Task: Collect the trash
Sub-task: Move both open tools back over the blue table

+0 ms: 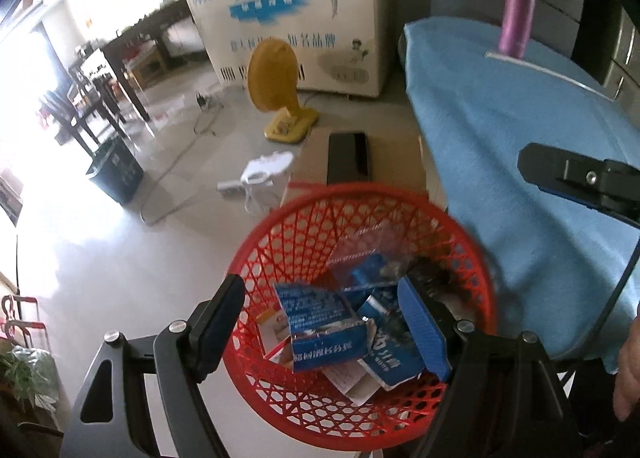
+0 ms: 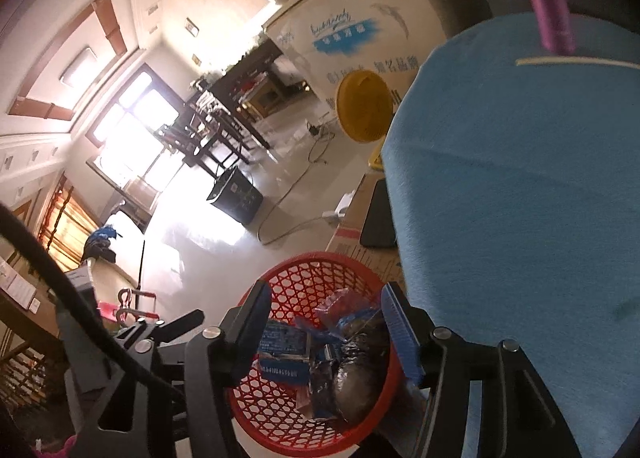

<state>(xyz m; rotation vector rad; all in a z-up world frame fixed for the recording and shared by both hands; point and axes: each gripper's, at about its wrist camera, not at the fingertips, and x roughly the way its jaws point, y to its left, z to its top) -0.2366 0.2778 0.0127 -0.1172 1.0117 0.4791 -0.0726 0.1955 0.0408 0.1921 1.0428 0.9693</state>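
A red mesh basket (image 1: pixel 280 242) (image 2: pixel 280 410) stands on the floor beside the blue-clothed table (image 1: pixel 520 118) (image 2: pixel 520 178). It holds several pieces of trash: torn blue and white cartons (image 1: pixel 320 322) (image 2: pixel 284 338), clear wrappers (image 1: pixel 360 246) and a dark crumpled bag (image 2: pixel 356 374). My left gripper (image 1: pixel 320 332) hangs open over the basket with nothing between its pads. My right gripper (image 2: pixel 324 334) is also open and empty above the basket. One of its fingers (image 1: pixel 560 174) shows over the blue cloth in the left wrist view.
A purple bottle (image 1: pixel 518 10) (image 2: pixel 548 6) and a thin white strip (image 1: pixel 552 74) (image 2: pixel 576 63) are on the table. Beyond the basket are a cardboard box (image 1: pixel 312 154) with a black slab, a yellow fan (image 1: pixel 276 78), a white freezer (image 1: pixel 288 14), a dark bin (image 1: pixel 116 170) and floor cables.
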